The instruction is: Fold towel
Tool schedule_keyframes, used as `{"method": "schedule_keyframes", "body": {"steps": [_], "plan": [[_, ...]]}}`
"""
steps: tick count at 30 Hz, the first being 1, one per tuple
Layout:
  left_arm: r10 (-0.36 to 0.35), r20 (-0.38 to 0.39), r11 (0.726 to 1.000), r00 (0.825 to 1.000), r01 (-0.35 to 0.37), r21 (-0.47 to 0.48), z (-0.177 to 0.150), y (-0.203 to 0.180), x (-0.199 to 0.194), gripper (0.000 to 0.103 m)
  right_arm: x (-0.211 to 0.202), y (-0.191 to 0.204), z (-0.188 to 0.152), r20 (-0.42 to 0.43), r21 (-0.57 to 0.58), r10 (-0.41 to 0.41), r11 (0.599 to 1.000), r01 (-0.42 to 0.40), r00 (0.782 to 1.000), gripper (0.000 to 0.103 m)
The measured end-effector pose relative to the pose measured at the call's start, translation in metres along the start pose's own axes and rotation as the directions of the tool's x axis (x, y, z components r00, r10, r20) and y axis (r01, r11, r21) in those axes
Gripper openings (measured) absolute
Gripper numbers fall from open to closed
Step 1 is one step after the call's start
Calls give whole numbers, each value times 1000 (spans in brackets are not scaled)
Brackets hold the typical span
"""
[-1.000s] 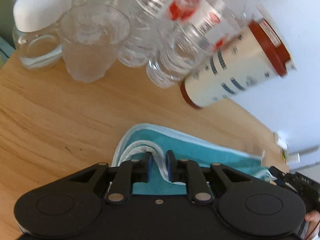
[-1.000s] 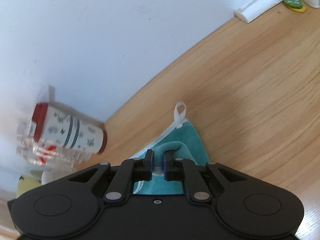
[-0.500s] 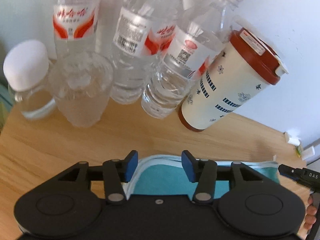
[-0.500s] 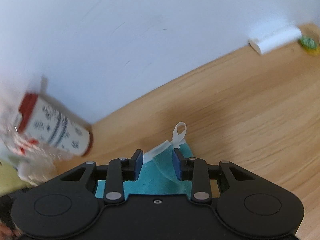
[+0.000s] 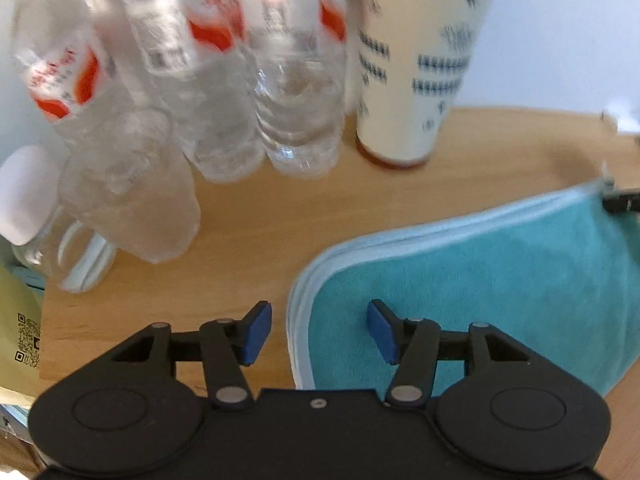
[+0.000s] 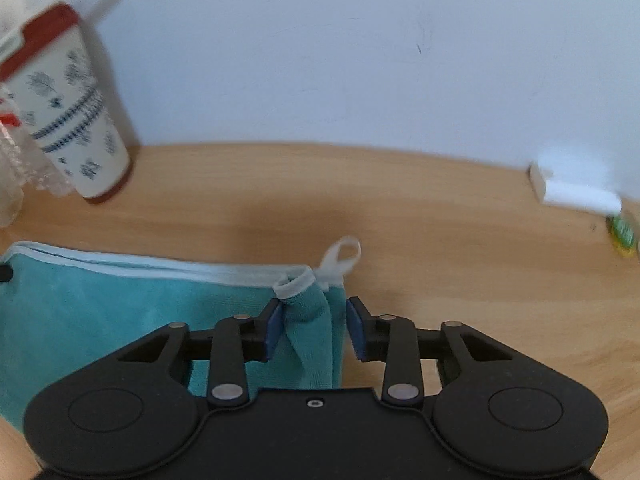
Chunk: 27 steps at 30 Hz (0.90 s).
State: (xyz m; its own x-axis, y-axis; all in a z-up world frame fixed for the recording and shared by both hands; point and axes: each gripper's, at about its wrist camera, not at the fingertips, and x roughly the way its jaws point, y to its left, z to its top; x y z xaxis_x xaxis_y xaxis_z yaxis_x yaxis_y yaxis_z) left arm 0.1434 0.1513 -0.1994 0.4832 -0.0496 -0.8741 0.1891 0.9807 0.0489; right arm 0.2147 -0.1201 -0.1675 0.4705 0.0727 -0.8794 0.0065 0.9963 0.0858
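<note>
Both grippers over towel (image 5: pixel 500 264) | left (image 5: pixel 318 330) opening | right (image 6: pixel 314 330) closing

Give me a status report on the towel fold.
Left gripper opening, astride towel corner. Right gripper closing around bunched corner, not pinching. Bottles behind.

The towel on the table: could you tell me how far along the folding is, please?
Done: the towel lies doubled, its white-trimmed edges stacked. In hand: the left claw is opening over its rounded end, gripping nothing; the right claw is closing around a rucked corner beside the hanging loop, not yet pinched. Left: flatten that corner, perhaps fold again.
</note>
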Motion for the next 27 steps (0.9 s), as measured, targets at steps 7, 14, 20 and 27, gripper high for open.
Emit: {"method": "schedule_keyframes", "body": {"steps": [7, 14, 20, 27], "plan": [[22, -10, 999, 1000, -22, 33, -4, -1, -2, 58, -1, -9, -3, -28, 24, 49, 999, -49, 998, 24], [-1, -44, 1000, 999, 2, 28, -14, 4, -6, 58, -6, -14, -7, -83, 19, 97, 995, -95, 992, 22], [0, -75, 999, 997, 3, 42, -23, 4, -12, 58, -14, -15, -19, -116, 34, 129, 991, -126, 985, 21], [35, -72, 997, 997, -30, 70, -36, -1, -27, 55, -26, -8, -37, -136, 19, 123, 992, -121, 983, 21]]}}
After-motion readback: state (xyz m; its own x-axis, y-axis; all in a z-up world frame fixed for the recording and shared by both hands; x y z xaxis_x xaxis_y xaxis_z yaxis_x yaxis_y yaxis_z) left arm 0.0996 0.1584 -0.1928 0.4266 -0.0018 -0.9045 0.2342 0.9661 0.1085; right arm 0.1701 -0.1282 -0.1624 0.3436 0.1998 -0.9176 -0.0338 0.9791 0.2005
